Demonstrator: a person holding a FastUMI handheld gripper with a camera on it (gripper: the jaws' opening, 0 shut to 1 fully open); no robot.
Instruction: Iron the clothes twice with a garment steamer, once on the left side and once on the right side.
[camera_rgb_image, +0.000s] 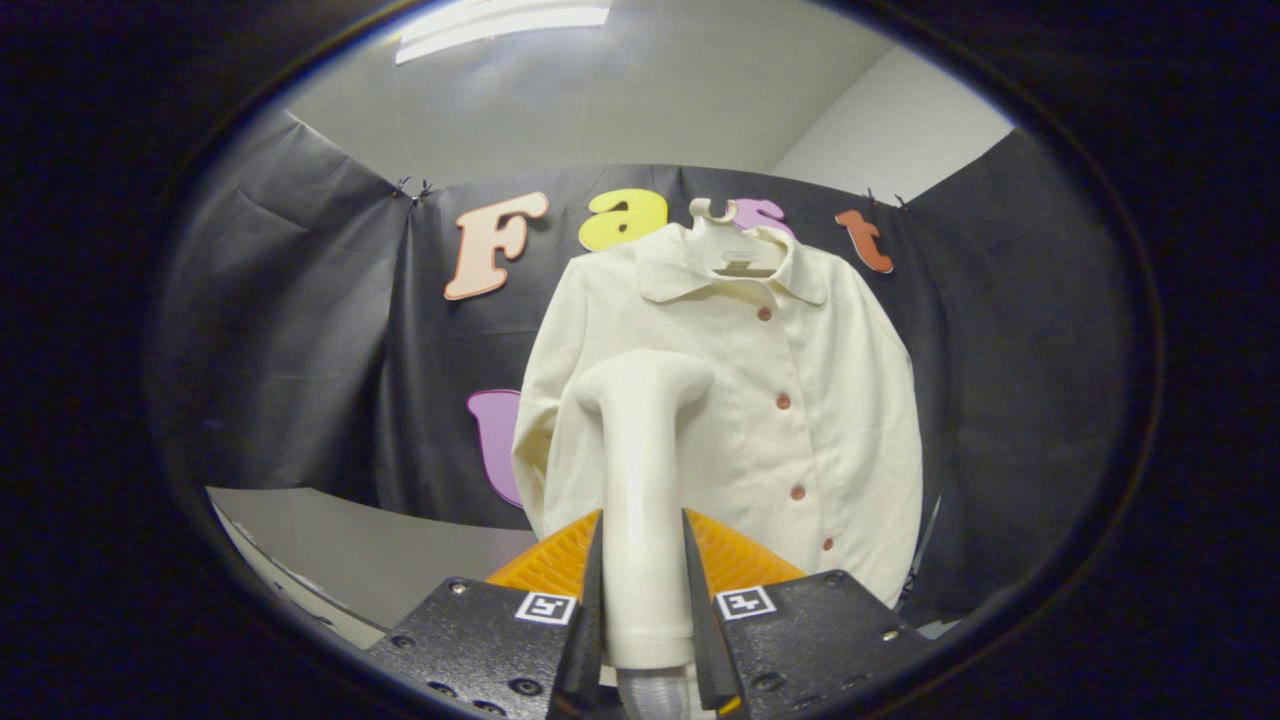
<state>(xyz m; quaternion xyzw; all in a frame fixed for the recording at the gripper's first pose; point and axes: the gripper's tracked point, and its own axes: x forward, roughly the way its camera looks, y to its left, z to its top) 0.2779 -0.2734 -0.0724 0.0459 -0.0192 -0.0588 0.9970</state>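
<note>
Gripper view. I am looking forward along the gripper (645, 590) at the bottom centre of the frame. Its two fingers are pressing in on the handle of the garment steamer (640, 480), one on each side, so the claw is pinching the steamer and carrying it upright. The handle is rising from between the fingers toward the middle of the frame, and its wider head is topping out left of centre, facing away from me toward the cloth. I judge the grip is taken low on the handle so the head is standing clear to reach the fabric.

Beyond the steamer, the shirt (760, 420) is hanging on a hanger (735, 245) against the booth's black wall, filling the centre and centre-right of the frame. It is buttoned, collar at upper centre, a line of buttons (783, 401) running down its front. Hanging flat and open like this is giving the steamer head a clear face to travel along.

The steamer head is lying over the shirt's left-of-centre panel in the picture, below the shoulder. Whether it is touching the cloth or standing just off it, I cannot tell from this angle.

A grey table surface (380, 540) is showing at lower left, below the wall.

My reading: I am lining up for, or working, one side's pass; the other side, right of the buttons, is yet to be judged.
</note>
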